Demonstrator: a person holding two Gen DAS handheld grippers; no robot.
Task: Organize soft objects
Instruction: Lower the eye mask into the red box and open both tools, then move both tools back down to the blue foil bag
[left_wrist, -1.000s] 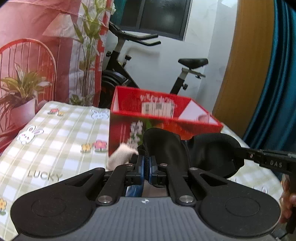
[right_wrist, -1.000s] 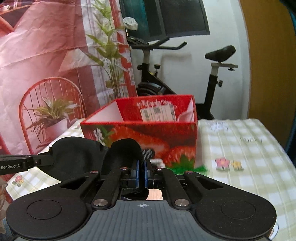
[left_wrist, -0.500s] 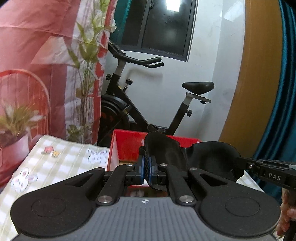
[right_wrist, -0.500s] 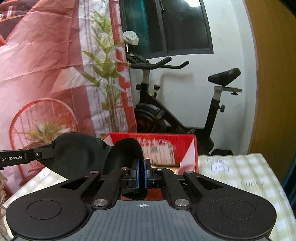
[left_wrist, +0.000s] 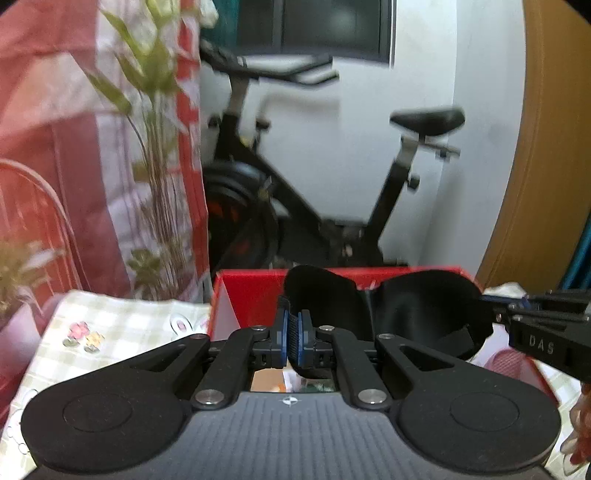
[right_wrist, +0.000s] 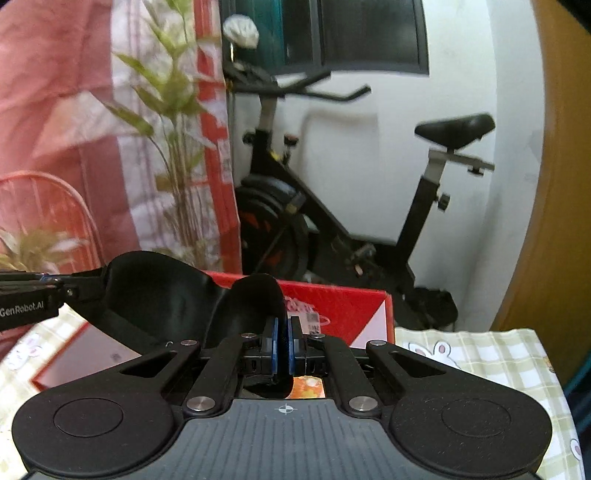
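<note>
From my left wrist I see my left claw (left_wrist: 294, 332) closed, its blue pads pinching the edge of a black moulded fabric bra (left_wrist: 388, 314). The near cup rises just past my pads; the other cup spreads out to the right, where my right claw (left_wrist: 495, 308) grips its outer end. The bra hangs stretched between the two claws over the open red cardboard box (left_wrist: 255, 291), whose far rim shows behind the cups. Left of the box lies the worktop (left_wrist: 122, 325) under a green-and-white checked cloth printed with small flowers. Farther off stands a black exercise bike (left_wrist: 314, 192) against a white wall, with a red-and-white printed backdrop showing leafy plants (left_wrist: 110, 129) to the left. Fingers (left_wrist: 580, 424) of my hand show at the right edge.

From my right wrist my right claw (right_wrist: 283, 347) is likewise closed, its pads clamped on the bra (right_wrist: 159, 295) at one cup's edge. The second cup runs away to the left, to where my left claw (right_wrist: 62, 288) holds it. The red cardboard box (right_wrist: 354, 306) sits just beyond, its white inner wall and a printed label visible. The checked worktop (right_wrist: 487, 354) with bunny prints lies to the right, the exercise bike (right_wrist: 332, 206) behind.
</note>
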